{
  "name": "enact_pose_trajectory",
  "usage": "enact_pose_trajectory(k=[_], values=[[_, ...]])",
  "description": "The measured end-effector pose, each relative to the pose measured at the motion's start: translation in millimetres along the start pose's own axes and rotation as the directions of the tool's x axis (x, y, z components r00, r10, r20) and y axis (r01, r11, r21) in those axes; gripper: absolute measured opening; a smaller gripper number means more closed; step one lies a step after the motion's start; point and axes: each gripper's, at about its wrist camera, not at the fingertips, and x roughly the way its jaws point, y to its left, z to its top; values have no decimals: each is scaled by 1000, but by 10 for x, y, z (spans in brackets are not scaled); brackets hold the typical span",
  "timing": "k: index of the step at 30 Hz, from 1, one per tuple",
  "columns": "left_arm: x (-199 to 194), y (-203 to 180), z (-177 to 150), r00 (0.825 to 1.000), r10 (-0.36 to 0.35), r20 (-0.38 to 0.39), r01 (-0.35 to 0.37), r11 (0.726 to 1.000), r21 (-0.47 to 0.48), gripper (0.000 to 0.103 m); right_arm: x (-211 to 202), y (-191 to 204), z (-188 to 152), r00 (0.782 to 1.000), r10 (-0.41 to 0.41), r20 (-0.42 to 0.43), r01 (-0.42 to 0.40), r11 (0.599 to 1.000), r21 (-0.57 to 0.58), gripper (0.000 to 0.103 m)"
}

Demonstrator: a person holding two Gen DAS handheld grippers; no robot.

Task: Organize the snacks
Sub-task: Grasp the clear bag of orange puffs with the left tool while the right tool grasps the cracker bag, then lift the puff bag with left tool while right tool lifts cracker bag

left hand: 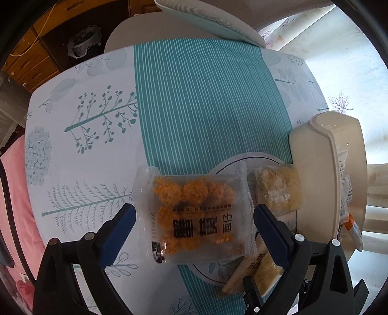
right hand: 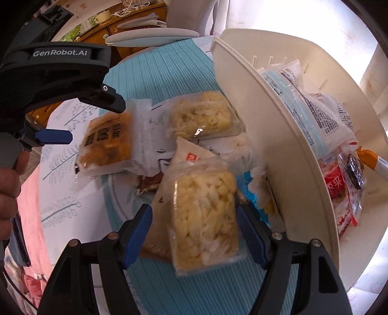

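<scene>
Snacks lie in a loose heap on a round white plate (left hand: 266,157) with a dark rim line, which sits on the surface (left hand: 206,97), a table under a teal-striped and leaf-printed cloth.

Left of the plate's middle is a clear packet of orange crumbed balls with bold black lettering (left hand: 196,213), half on the plate and half over the cloth. The left tool (left hand: 194,226) is spread wide around this packet, its blue pads (left hand: 118,232) standing off both side edges and not pressing it. In the right wrist view the same left tool (right hand: 97,121) hangs above that packet (right hand: 109,143), with a person's hand (right hand: 9,186) on its grip.

At the plate's far side lies a clear packet of pale yellow puffed pieces (left hand: 278,189). Nearer, over the plate's centre, a second clear packet of pale yellow puffed pieces with a white top and red mark (right hand: 203,213) sits between the pads of the right tool (right hand: 194,229); whether they actually pinch it I cannot tell. A brown packet (right hand: 148,184) peeks out from under it, crowding the space beneath.

Just right of the plate stands a cream plastic basket (right hand: 278,145), tilted, its wall close beside the right tool. Inside it are a blue-and-white printed packet (right hand: 303,101), a red-and-white packet (right hand: 337,191) and an orange-tipped white item (right hand: 373,160).

Beyond the plate, a grey chair seat (left hand: 211,19) stands at the surface's far edge.
</scene>
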Motion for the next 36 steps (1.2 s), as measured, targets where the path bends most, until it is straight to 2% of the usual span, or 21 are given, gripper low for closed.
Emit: enact_pose_trajectory(k=[6,10,24,26,29,31,32,36], values=[[155,-32,72,1000,4,-25,-4,1000,1,98,92,-27,61,1000,-11,-5,11,1000,-8,73],[249,-65,113,999,9,-38,-9,1000,3,102,117,1,93,1000,-8,2,8,1000,-20,73],[494,-209,371,996,78,-40,-77,997,12,102,140,100,84,1000,6,23,-4,996,-90,72],[521,-243,376,996,88,-36,-87,996,15,103,112,106,27,1000,5,27,-2,995,-101,69],[581,-325,424,994,102,-23,-102,995,21,103,88,107,9,1000,4,31,-1,993,-116,59],[626,-352,437,993,116,-18,-115,993,26,103,81,106,12,1000,12,27,-8,992,-127,57],[645,-365,448,992,121,-47,-119,992,40,103,80,100,13,1000,10,25,-7,992,-128,56],[811,-407,452,977,204,-64,-200,978,62,102,68,60,2,1000,24,18,-21,991,-135,56]])
